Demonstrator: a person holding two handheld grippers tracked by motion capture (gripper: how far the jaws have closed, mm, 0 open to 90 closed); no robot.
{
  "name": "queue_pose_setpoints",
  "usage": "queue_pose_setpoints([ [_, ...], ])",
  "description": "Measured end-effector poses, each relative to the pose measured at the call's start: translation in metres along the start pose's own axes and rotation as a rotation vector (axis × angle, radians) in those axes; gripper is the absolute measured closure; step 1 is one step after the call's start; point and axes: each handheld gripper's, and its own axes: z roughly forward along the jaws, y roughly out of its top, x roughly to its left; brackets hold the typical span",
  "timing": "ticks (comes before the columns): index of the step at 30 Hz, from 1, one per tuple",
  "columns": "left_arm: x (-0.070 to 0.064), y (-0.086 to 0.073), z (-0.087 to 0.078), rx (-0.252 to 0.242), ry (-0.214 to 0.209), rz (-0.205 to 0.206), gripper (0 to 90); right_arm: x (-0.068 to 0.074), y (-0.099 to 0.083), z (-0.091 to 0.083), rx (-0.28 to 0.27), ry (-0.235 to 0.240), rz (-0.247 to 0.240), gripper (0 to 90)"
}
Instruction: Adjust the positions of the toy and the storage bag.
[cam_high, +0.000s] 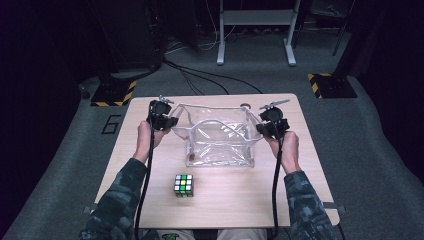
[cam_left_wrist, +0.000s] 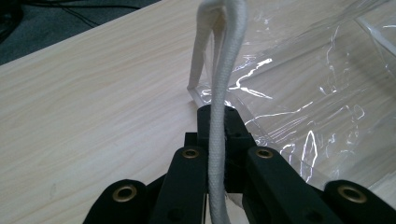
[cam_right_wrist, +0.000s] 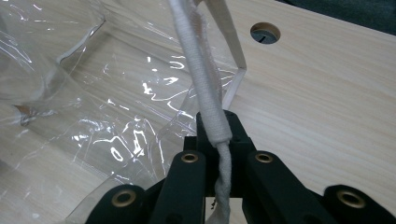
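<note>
A clear plastic bag (cam_high: 220, 142) with white cord handles stands open in the middle of the wooden table (cam_high: 150, 165). My left gripper (cam_high: 169, 122) is shut on the bag's left cord handle (cam_left_wrist: 219, 116), which runs up between its jaws. My right gripper (cam_high: 262, 128) is shut on the right cord handle (cam_right_wrist: 205, 98) in the same way. Both handles are pulled apart, holding the bag's mouth wide. A multicoloured puzzle cube (cam_high: 183, 185) lies on the table in front of the bag, apart from both grippers.
A round hole (cam_right_wrist: 265, 33) sits in the tabletop near the far edge behind the bag. Black cables trail from both grippers toward the person. Beyond the table are floor cables, a metal stand (cam_high: 255, 30) and yellow-black marked bases (cam_high: 114, 93).
</note>
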Motion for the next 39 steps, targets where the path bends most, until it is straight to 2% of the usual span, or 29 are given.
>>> queue_pose_setpoints([
  [10, 0.012, 0.018, -0.003, 0.008, 0.005, 0.001, 89.2, -0.008, 0.016, 0.0, -0.011, -0.025, -0.006, 88.8],
  [22, 0.018, 0.029, 0.002, 0.016, 0.018, -0.005, 89.2, -0.016, 0.039, 0.007, 0.012, -0.065, -0.019, 88.8],
  [25, 0.02, 0.03, 0.006, 0.027, 0.022, -0.006, 89.1, -0.018, 0.046, 0.012, 0.018, -0.08, -0.034, 88.7],
  [28, 0.026, 0.031, 0.011, 0.041, 0.022, -0.017, 89.1, -0.018, 0.053, 0.02, 0.042, -0.086, -0.027, 88.7],
  [39, 0.031, 0.038, 0.023, 0.087, 0.027, -0.016, 89.1, -0.022, 0.059, 0.039, 0.082, -0.097, -0.015, 88.6],
])
